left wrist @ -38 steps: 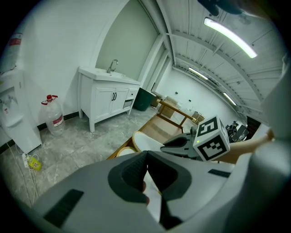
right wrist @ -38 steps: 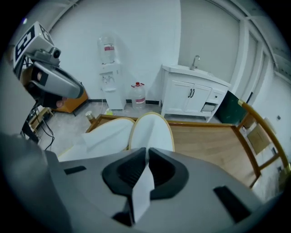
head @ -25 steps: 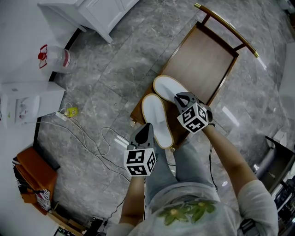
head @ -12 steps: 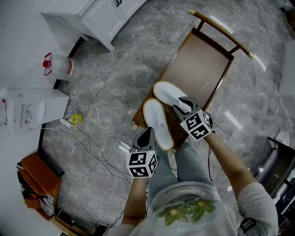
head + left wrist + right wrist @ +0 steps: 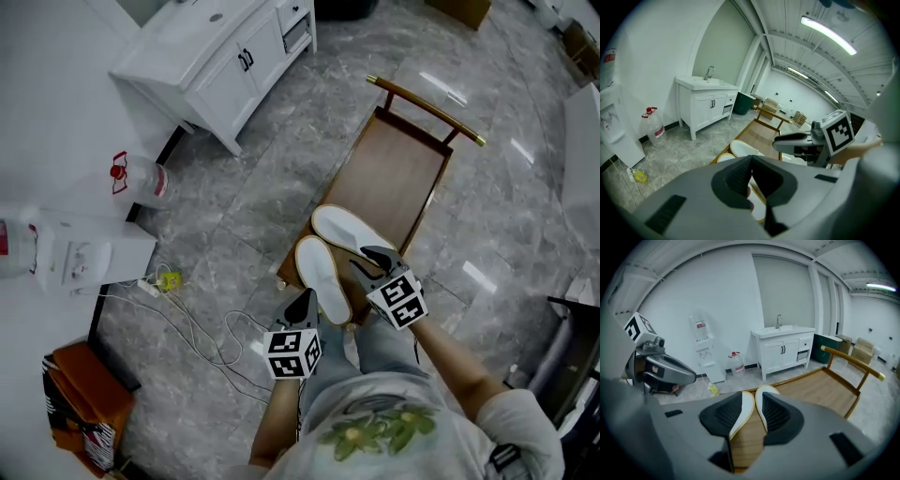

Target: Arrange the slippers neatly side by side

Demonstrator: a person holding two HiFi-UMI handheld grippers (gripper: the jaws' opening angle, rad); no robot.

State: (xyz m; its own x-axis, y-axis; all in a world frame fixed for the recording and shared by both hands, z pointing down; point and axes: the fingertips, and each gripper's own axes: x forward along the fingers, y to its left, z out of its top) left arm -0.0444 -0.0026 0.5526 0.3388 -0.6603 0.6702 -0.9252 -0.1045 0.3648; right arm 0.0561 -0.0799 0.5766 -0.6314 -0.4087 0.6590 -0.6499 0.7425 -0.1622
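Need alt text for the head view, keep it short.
Two white slippers lie side by side on a wooden chair seat, seen from above. The person's left claw, shut, and right claw, whose jaws have just opened with nothing between them, hover at the seat's near edge. A white cabinet and water jug stand at upper left.

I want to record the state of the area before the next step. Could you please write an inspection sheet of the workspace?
Surface: wooden chair seat, brown, bare behind the slippers.
Job's things: two white slippers, side by side at the seat's near edge.
Clutter: nothing seen on the seat.
Grippers: left gripper shut, empty; right gripper open, jaws have just been opening, nothing between them.
Cables: white cables and a power strip on the floor.
Surroundings: grey stone floor, sink cabinet, water bottle, water dispenser.
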